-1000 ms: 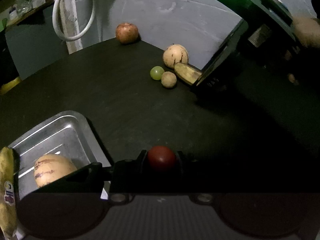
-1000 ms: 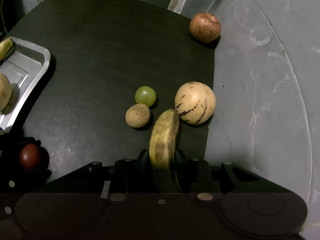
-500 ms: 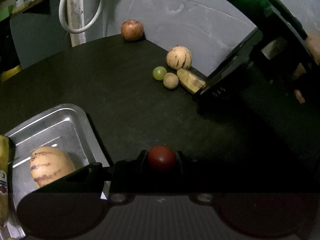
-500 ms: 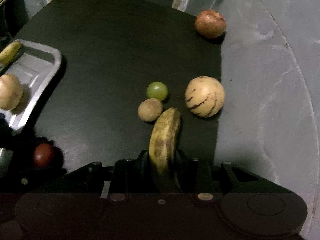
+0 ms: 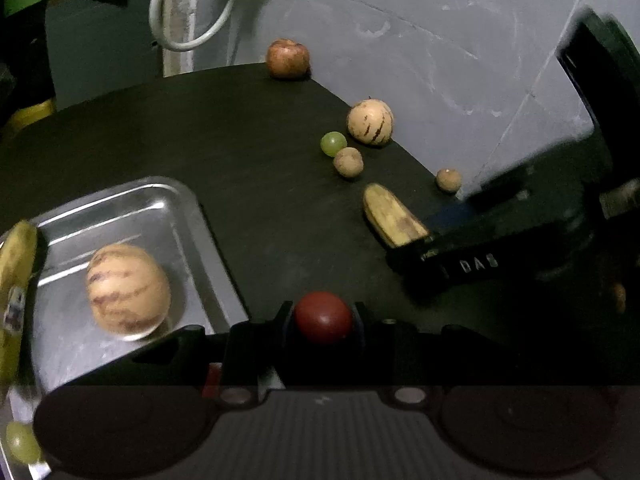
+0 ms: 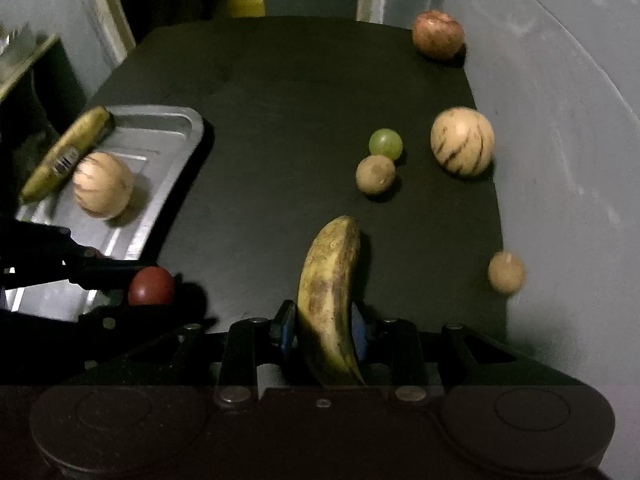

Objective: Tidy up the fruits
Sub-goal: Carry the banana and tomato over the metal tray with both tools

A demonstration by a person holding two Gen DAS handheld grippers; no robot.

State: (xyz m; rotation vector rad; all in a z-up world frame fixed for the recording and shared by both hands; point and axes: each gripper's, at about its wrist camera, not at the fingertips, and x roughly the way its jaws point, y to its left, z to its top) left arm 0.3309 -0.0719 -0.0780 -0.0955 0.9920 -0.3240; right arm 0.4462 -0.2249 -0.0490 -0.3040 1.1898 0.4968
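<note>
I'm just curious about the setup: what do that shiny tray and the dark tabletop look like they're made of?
The tray looks like thin pressed metal, maybe aluminium or steel: silvery, with bright glints, rounded corners and stamped ridges. The tabletop looks like dark, matt wood or laminate, with faint grain-like streaks and no reflections; the dim light leaves which one open.

White letters "DAB" stand on the right tool's (image 5: 412, 240) black body.

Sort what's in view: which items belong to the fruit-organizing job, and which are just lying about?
Job:
- red fruit in left claw
- banana in right claw
- metal tray
- green grape
- striped melon
- apple

Lying about:
- white cable
- yellow container
</note>
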